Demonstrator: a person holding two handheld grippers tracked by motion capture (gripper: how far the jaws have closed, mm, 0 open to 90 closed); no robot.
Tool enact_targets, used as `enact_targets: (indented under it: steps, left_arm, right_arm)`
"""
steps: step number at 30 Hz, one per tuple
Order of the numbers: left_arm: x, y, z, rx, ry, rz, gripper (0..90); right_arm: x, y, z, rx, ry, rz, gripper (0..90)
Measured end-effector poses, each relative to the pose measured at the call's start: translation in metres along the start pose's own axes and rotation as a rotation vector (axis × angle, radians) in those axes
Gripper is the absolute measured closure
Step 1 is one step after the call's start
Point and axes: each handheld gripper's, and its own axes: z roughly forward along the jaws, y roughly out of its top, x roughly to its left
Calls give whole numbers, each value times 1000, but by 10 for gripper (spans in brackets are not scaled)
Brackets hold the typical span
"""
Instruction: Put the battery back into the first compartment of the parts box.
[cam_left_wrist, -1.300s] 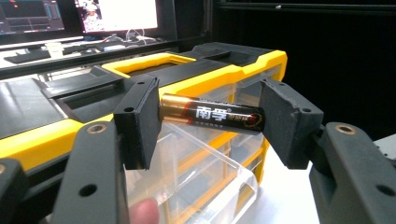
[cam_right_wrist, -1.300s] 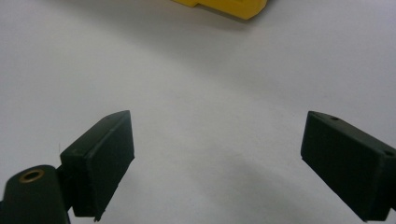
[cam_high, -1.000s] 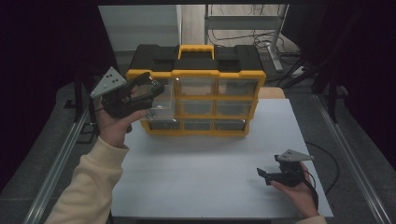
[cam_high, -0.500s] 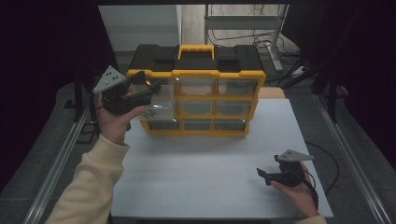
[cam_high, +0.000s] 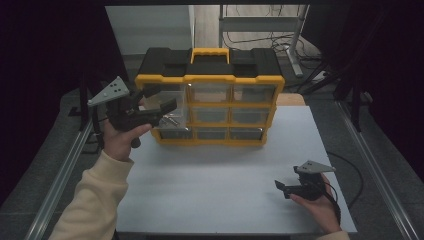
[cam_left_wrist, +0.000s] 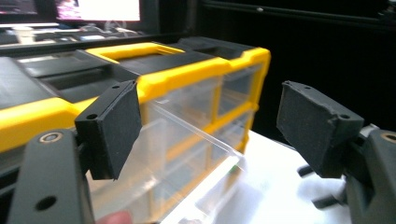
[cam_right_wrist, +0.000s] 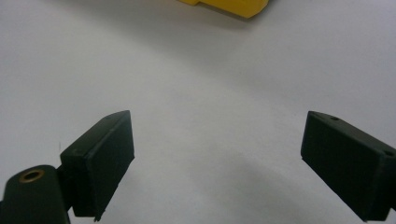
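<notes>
The left gripper (cam_high: 161, 100) has just been opening, jaws wide and gripping nothing, with the pulled-out clear drawer (cam_left_wrist: 187, 154) (organizer's (cam_high: 210, 80) left column) between them.

The yellow-and-black plastic organiser with clear drawers (cam_high: 220, 100) blocks the far desk (cam_high: 215, 185); its pulled-out clear upper-left drawer (cam_high: 170, 112) juts forward. The white surface before it lies open.

Behind your white worktop (cam_high: 220, 175) there's a grey metal frame (cam_high: 260, 22) with a bunch of cables (cam_high: 250, 37) lying on the floor under it. Aluminium rails (cam_high: 62, 170) run down both sides, and a lit screen (cam_left_wrist: 98, 9) glows way back.
</notes>
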Motion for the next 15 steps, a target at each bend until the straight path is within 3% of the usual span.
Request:
enact_targets:
  steps: [7,15]
  left_arm:
    - [-11,-8,-5,30,-70,20,220]
    - [-23,-23,-6,89,-106,19,237]
  right_arm:
    - [0,0,0,0,-1,0,100]
    - [0,0,-1,-2,-3,1,100]
